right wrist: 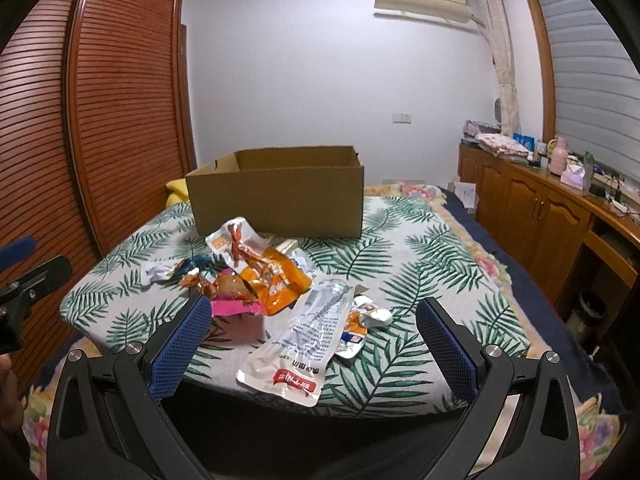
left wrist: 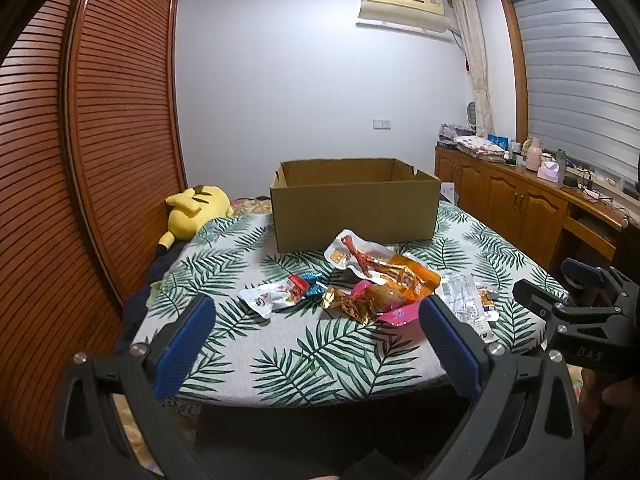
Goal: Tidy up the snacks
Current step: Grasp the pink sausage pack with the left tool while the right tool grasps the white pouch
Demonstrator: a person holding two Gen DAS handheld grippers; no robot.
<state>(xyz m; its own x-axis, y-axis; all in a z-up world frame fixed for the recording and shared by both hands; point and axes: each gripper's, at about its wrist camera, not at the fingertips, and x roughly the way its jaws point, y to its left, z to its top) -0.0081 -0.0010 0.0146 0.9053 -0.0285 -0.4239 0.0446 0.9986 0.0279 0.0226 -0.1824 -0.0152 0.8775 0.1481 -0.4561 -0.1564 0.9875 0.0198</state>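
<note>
Ahead of both claws, on a leaf-printed cloth, lies a loose heap of crinkled foil and plastic snack packets. The left claw is spread wide with nothing between its ribbed blue pads; a pink wrapper sits just before its right finger. The right claw is equally spread, a long glossy silver pouch lying between its fingers. Beyond the heap stands an open rectangular cardboard box.

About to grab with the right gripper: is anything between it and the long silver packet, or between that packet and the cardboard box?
Nothing blocks the right gripper from the long silver packet. Toward the cardboard box, the orange packet lies partly in line.
</note>
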